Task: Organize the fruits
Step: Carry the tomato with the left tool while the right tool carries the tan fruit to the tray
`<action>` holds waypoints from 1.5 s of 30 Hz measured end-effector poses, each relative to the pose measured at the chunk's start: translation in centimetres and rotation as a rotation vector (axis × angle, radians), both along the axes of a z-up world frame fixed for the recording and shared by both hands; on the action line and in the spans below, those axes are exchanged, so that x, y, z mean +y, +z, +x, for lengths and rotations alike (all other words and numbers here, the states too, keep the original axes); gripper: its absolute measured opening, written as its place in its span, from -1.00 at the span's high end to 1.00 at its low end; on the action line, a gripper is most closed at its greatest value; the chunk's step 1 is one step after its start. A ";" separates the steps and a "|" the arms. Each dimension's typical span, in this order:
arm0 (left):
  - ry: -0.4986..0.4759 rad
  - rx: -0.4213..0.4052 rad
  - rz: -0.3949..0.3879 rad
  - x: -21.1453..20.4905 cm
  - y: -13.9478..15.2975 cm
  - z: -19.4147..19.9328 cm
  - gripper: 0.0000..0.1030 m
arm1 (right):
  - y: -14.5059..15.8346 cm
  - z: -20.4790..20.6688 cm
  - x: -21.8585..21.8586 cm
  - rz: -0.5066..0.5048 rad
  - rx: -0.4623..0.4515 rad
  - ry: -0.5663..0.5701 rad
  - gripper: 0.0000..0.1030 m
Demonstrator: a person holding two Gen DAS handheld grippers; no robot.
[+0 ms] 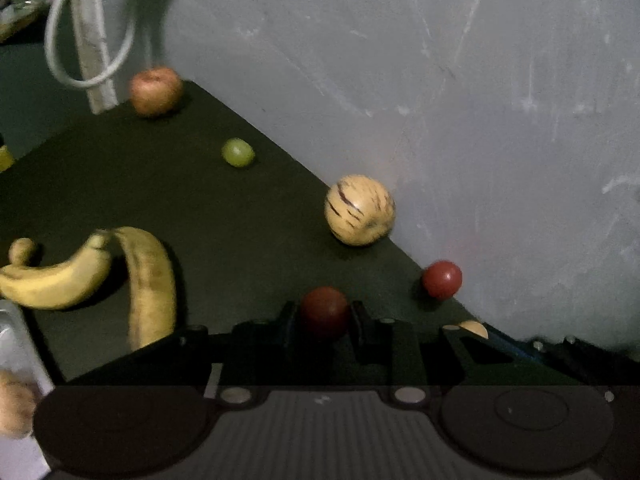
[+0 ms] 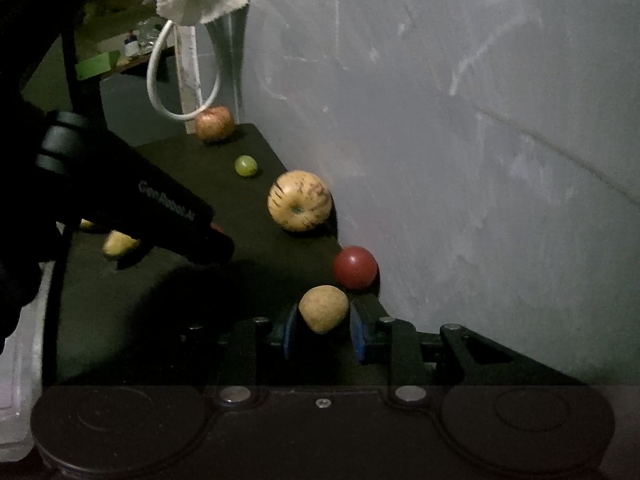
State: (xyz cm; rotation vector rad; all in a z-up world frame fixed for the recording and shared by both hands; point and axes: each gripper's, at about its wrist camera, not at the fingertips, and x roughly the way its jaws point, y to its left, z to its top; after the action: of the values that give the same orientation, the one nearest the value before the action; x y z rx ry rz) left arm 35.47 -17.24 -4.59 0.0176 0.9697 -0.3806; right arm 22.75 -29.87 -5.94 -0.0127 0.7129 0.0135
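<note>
Left gripper [image 1: 325, 316] clenched on a dark red fruit [image 1: 325, 311] at the near edge of the dark mat [image 1: 208, 208]; right gripper [image 2: 324, 330] grasping a tan fruit [image 2: 323, 308] near the wall; clear container [image 1: 16, 344] at near left, contents blurred.

You had two bananas [image 1: 92, 272], two red tomatoes [image 1: 442, 280], one apple [image 1: 155, 90], one green grape [image 1: 238, 153], one striped yellow melon [image 1: 359, 210] and one tan fruit [image 2: 324, 308] on record.
</note>
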 end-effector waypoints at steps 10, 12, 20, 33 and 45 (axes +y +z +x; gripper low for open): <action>0.115 -0.125 -0.022 3.5 4.7 -2.3 0.42 | 2.7 -0.8 2.8 -0.024 -0.046 0.073 0.43; 0.142 -0.137 -0.027 4.7 5.6 -3.0 0.42 | 3.2 -1.0 3.8 -0.025 -0.057 0.100 0.43; 0.290 -0.165 -0.019 10.4 7.8 -6.5 0.42 | 4.7 -1.2 8.3 -0.012 -0.092 0.236 0.43; 0.578 -0.138 0.006 21.2 7.4 -12.5 0.42 | 4.7 -1.7 16.8 0.014 -0.099 0.511 0.43; 0.678 -0.031 0.004 26.5 3.4 -14.2 0.42 | 2.8 -1.4 22.0 -0.019 -0.035 0.635 0.43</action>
State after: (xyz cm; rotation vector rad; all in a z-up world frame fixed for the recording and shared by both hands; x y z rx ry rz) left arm 21.29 9.21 -1.20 -0.2947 0.8882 0.2455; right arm 21.33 -7.92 -3.16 -0.2570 0.6498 0.6130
